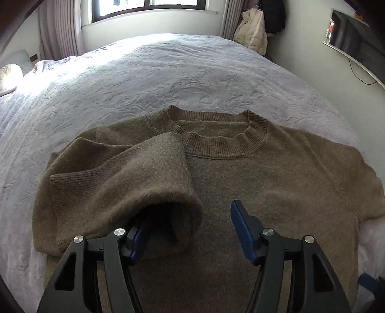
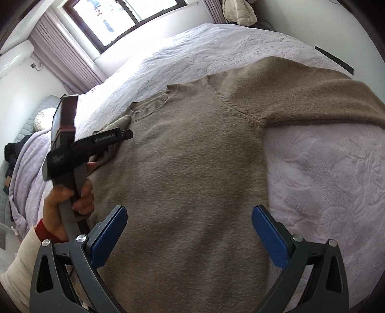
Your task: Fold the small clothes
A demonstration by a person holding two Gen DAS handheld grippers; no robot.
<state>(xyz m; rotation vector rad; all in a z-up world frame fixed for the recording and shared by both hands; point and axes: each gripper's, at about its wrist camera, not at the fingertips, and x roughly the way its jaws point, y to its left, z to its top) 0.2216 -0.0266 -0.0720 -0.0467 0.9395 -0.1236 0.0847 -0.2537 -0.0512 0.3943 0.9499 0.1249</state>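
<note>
1. Writing first: the only lettering is some pale print on the black body of the left gripper (image 2: 115, 137) as the right wrist view catches it, and it's too blurred to read. No labels or tags show on the knitwear.

2. The sweater (image 1: 240, 192) is a taupe-brown knit, fuzzy and soft-looking, lying flat on the bed with its collar (image 1: 216, 142) pointing toward the window (image 1: 149, 7). The collar is a thick ribbed crew neck.

3. Its left sleeve (image 1: 134, 183) is folded in over the chest, with a ribbed band running across it. The other sleeve (image 2: 324, 101) is spread out sideways on the bedspread.

4. The left gripper (image 1: 190, 226) has its jaws spread wide. One blue pad (image 1: 243, 231) is out in the open over the sweater front; the other sits tucked under the folded sleeve's edge. It isn't pinching anything.

5. The right gripper (image 2: 190, 236) is also wide open, hovering over the lower body of the sweater with nothing between its textured blue pads (image 2: 270, 238). Black plastic arms, shiny metal pivot bolts.

6. The bedspread (image 1: 144, 79) is pale lilac, plush, with an embossed leafy floral pattern.

7. A hand (image 2: 69, 199) with a red cuff grips the left tool's handle.

8. Pleated curtains (image 2: 65, 55) flank the window, and a cream puffer jacket (image 1: 252, 31) hangs in the corner.
</note>
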